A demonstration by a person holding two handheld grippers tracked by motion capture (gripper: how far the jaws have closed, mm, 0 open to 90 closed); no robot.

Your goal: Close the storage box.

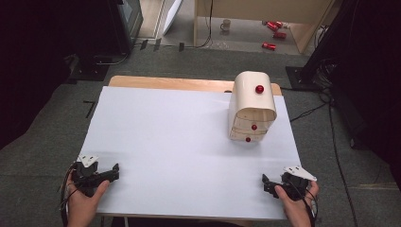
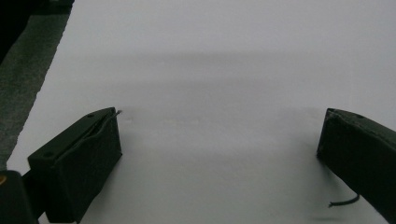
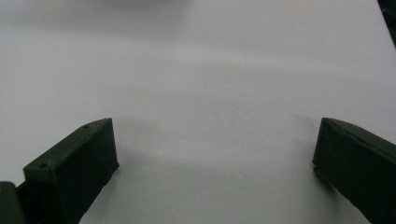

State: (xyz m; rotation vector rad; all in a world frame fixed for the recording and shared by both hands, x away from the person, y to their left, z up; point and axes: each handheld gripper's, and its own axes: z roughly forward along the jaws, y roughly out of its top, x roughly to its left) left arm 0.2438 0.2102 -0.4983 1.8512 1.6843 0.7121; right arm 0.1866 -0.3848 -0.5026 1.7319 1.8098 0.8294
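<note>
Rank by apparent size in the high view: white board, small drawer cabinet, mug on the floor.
1. White board, by far the largest.
2. Small drawer cabinet.
3. Mug, smallest, though it sits farther from the camera, so its true size is unsure.

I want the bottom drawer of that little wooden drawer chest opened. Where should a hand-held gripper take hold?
Grip the bottom drawer's red knob, the lowest knob on the small wooden drawer chest. It juts from the front, which faces the person, so come straight from the near side, probably with the right hand-held gripper, jaws open and nearer.
</note>
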